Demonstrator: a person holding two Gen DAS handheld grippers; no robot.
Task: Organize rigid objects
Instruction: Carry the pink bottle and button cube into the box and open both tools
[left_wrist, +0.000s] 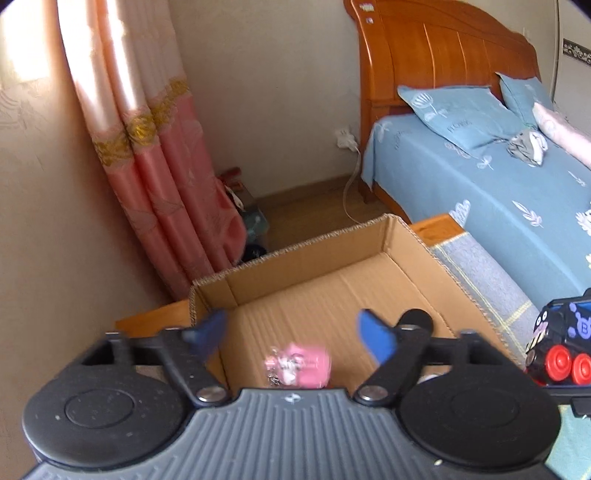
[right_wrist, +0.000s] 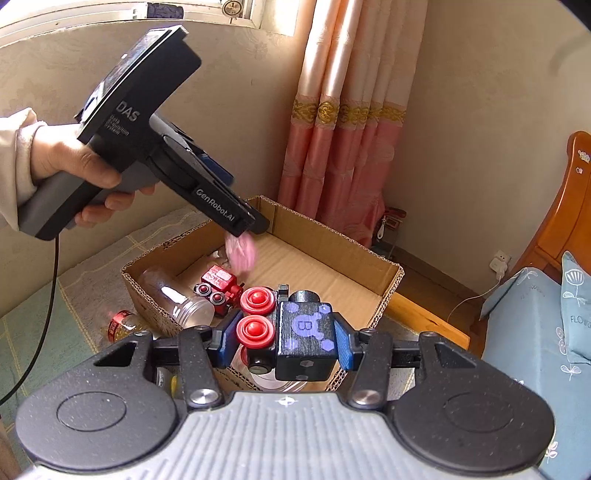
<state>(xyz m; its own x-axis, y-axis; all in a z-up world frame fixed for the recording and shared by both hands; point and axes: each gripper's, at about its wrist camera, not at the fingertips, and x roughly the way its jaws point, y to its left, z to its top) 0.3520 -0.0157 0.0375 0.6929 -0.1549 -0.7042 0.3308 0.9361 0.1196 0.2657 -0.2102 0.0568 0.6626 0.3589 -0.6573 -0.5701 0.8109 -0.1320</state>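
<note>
An open cardboard box (left_wrist: 399, 243) (right_wrist: 388, 280) stands on a low table. My left gripper (left_wrist: 291, 334) is open above the box; a blurred pink toy (left_wrist: 299, 365) is below its fingers, apart from them. In the right wrist view the left gripper (right_wrist: 247, 229) is over the box with the pink toy (right_wrist: 242, 253) just under its tip. My right gripper (right_wrist: 284, 341) is shut on a black toy train (right_wrist: 295, 332) with red wheels, held at the box's near edge. The train also shows in the left wrist view (left_wrist: 561, 347).
In the box lie a red toy vehicle (right_wrist: 218, 286) and a clear plastic jar (right_wrist: 177, 295). A red-labelled bottle (right_wrist: 123, 325) lies outside the box on a checked cloth (right_wrist: 44, 332). A bed (left_wrist: 498, 184), pink curtain (left_wrist: 159, 184) and wall stand behind.
</note>
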